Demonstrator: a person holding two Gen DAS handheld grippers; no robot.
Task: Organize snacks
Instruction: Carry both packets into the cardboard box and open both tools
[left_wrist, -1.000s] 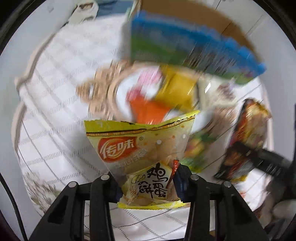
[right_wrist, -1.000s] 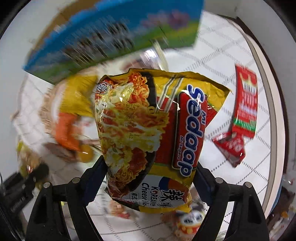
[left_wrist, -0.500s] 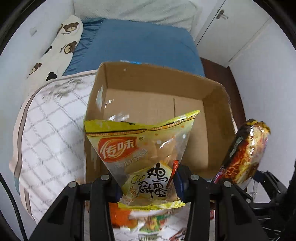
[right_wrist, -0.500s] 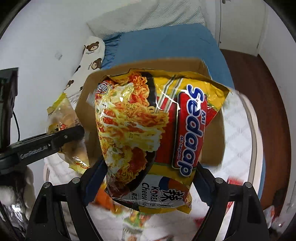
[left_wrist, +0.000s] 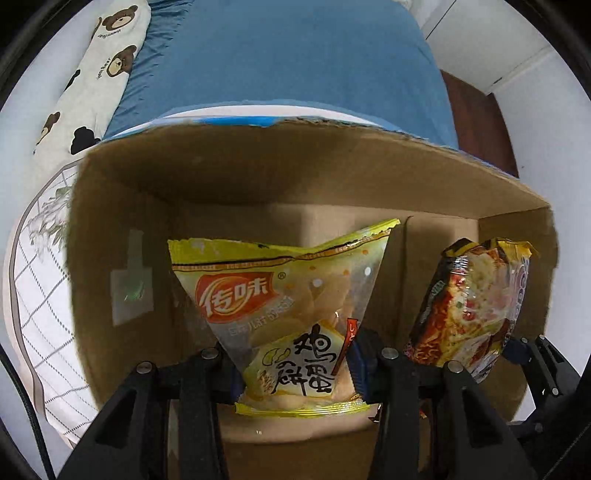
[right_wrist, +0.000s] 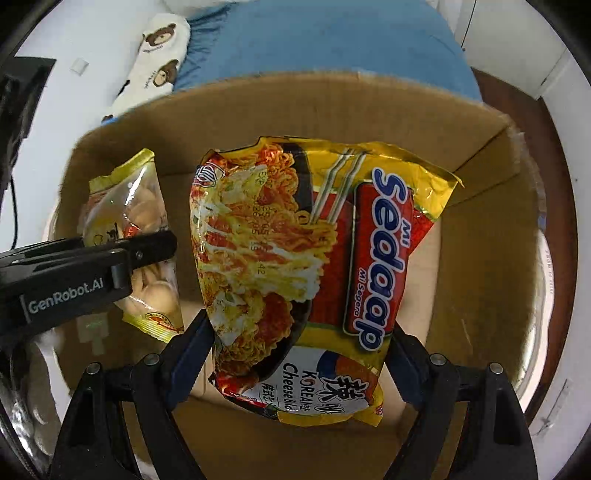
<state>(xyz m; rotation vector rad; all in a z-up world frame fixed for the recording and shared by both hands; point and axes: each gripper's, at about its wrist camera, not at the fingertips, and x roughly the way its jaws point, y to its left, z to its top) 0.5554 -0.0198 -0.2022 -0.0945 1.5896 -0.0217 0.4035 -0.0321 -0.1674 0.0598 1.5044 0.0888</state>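
Snacks both over open cardboard box (left_wrist: 122, 206): left gripper (left_wrist: 293, 363) clamped on yellow egg-biscuit bag (left_wrist: 280, 295), right gripper (right_wrist: 299, 354) clamped on Sedaap noodle pack (right_wrist: 306, 266). From the left wrist, noodle pack at 3 o'clock of biscuit bag. Risk: packs collide on release, or crushing biscuits from the tight pinch.

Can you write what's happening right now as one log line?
left gripper: shut on cracker bag | right gripper: shut on noodle packet | both over cardboard box
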